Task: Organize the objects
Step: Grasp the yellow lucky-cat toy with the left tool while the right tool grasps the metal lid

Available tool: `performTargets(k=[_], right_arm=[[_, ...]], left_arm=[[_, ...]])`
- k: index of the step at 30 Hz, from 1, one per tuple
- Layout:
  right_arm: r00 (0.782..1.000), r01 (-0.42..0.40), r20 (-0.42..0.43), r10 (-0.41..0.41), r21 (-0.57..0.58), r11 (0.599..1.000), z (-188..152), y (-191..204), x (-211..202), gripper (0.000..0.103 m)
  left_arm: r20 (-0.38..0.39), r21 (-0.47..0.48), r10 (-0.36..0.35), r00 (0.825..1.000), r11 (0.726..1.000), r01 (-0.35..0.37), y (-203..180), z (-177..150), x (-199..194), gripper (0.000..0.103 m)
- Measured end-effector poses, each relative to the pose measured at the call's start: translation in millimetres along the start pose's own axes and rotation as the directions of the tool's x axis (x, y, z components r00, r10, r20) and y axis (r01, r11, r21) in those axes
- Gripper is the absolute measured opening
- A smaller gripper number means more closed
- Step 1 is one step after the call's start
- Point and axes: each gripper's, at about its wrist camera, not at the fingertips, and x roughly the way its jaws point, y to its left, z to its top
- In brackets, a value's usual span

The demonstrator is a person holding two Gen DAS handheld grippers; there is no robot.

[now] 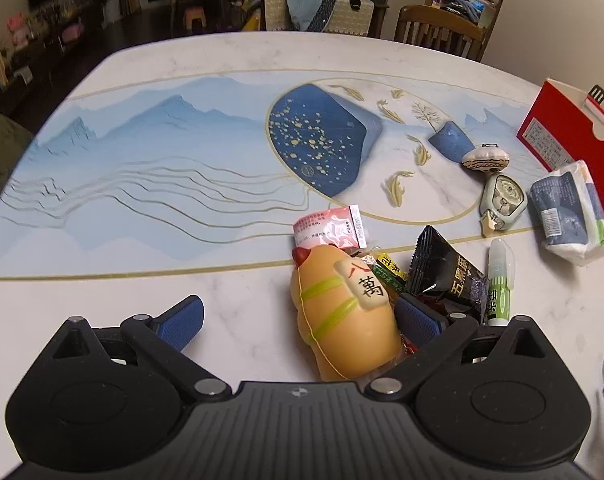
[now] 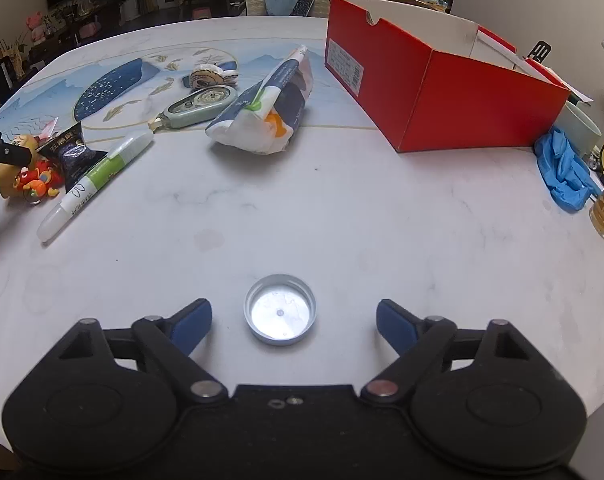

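On the desk (image 2: pixel 342 208), both spread wide: left hand-held gripper (image 1: pixel 297 320) straddles a squishy toy (image 1: pixel 342 320), right hand-held gripper (image 2: pixel 293 322) flanks a metal lid (image 2: pixel 279 309)

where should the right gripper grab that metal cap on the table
Grip the metal cap across its thin upright rim, coming straight down from above. It lies open side up and flat on the table, so only the rim offers purchase. The open right gripper already straddles it.
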Motion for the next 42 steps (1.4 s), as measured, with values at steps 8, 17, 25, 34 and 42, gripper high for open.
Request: performTargets(k=[8, 17, 25, 34, 42], right_arm=[[1.0, -0.001, -0.008, 0.001, -0.011, 1.0, -3, 2, 3, 0.072], [1.0, -0.022, 0.005, 0.022, -0.022, 1.0, -4, 5, 0, 0.054], [1.0, -0.027, 0.011, 0.027, -0.025, 0.999, -5, 6, -2, 0.038], [0.998, -0.043, 0.052, 0.044, -0.019, 0.999, -1, 2, -20, 0.038], [0.991, -0.064, 0.115, 0.067, -0.033, 0.997, 20, -2, -49, 0.038]], left_arm=[[-0.024, 0.007, -0.009, 1.0, 1.0, 0.009, 0, -6, 6, 0.1], [-0.008, -0.003, -0.036, 0.999, 0.999, 0.036, 6, -13, 1, 0.063], [0.021, 0.019, -0.053, 0.998, 0.998, 0.052, 2, -15, -7, 0.048], [0.051, 0.06, -0.038, 0.998, 0.998, 0.035, -5, -21, -25, 0.047], [0.052, 0.078, -0.071, 0.996, 0.995, 0.067, -18, -23, -53, 0.047]])
